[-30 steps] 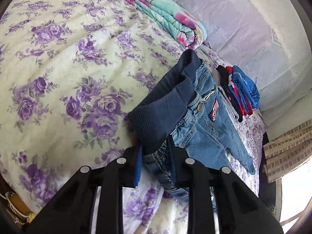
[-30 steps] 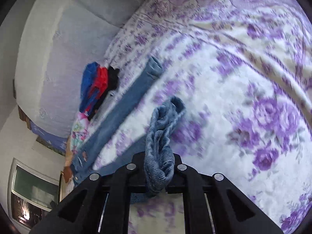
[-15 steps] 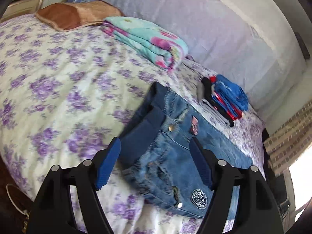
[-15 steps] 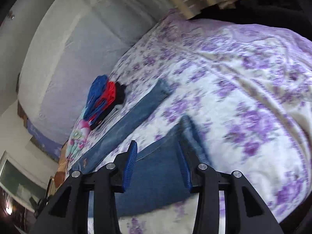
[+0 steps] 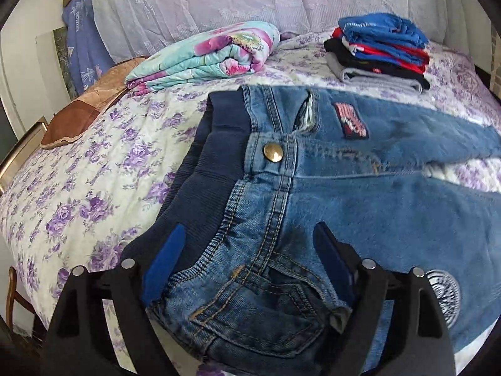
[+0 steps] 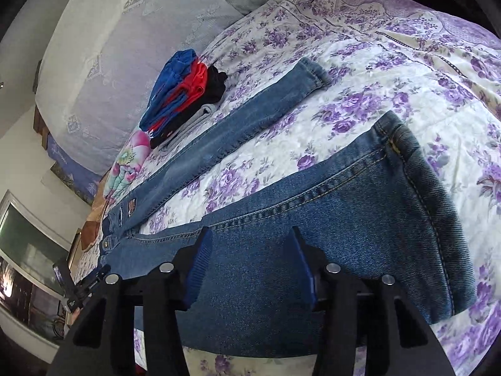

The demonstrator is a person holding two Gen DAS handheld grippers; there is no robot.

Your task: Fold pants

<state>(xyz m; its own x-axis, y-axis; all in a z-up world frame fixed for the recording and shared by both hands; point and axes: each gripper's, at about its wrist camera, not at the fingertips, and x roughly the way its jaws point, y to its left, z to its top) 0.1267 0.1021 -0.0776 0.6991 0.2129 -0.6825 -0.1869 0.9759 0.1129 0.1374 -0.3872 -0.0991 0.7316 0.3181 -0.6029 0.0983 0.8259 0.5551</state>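
Released since earlier, blue denim jeans (image 5: 360, 194) lie flat on the purple-floral bedspread (image 5: 94, 172); left gripper (image 5: 250, 266) and right gripper (image 6: 250, 266) both gape, empty.

left tool (image 5: 247, 269): released waistband | right tool (image 6: 250, 269): released cuff | jeans (image 5: 360, 194): flat

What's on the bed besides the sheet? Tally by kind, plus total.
Jeans: 1, spread flat with legs apart
Stack of folded clothes: 1 (blue, red, black and grey layers; exact piece count unclear)
Folded floral blanket: 1
Brown cushion: 1
Total: 4
Left tool and right tool are both open over the jeans.
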